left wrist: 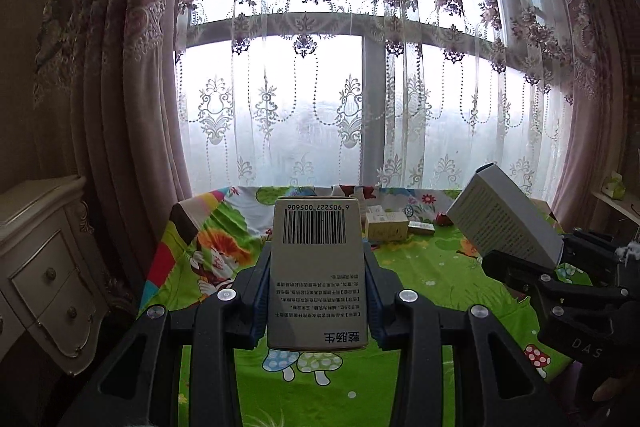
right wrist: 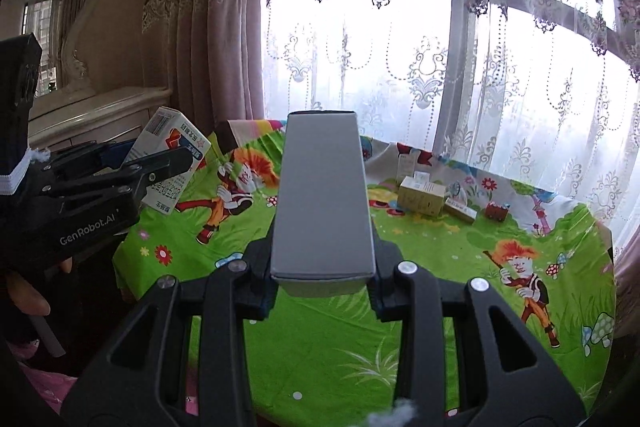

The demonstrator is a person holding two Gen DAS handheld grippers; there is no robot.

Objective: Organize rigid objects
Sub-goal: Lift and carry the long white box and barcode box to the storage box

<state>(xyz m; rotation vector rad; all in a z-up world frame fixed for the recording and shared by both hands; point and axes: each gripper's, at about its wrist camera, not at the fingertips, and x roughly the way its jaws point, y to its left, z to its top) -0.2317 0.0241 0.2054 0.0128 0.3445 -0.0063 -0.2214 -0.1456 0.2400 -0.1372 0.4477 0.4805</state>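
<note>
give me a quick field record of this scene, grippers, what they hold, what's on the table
left gripper: shut on white barcode box
right gripper: shut on grey box
both boxes: held above the table, off the cloth
table cover: green cartoon cloth
far edge of table: cluster of small boxes near the lace curtain
left of table: white dresser

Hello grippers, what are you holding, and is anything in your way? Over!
Left gripper shut on barcode box. Right gripper shut on grey box. Both held above green tablecloth. Small boxes sit at far edge; nothing blocking.
</note>
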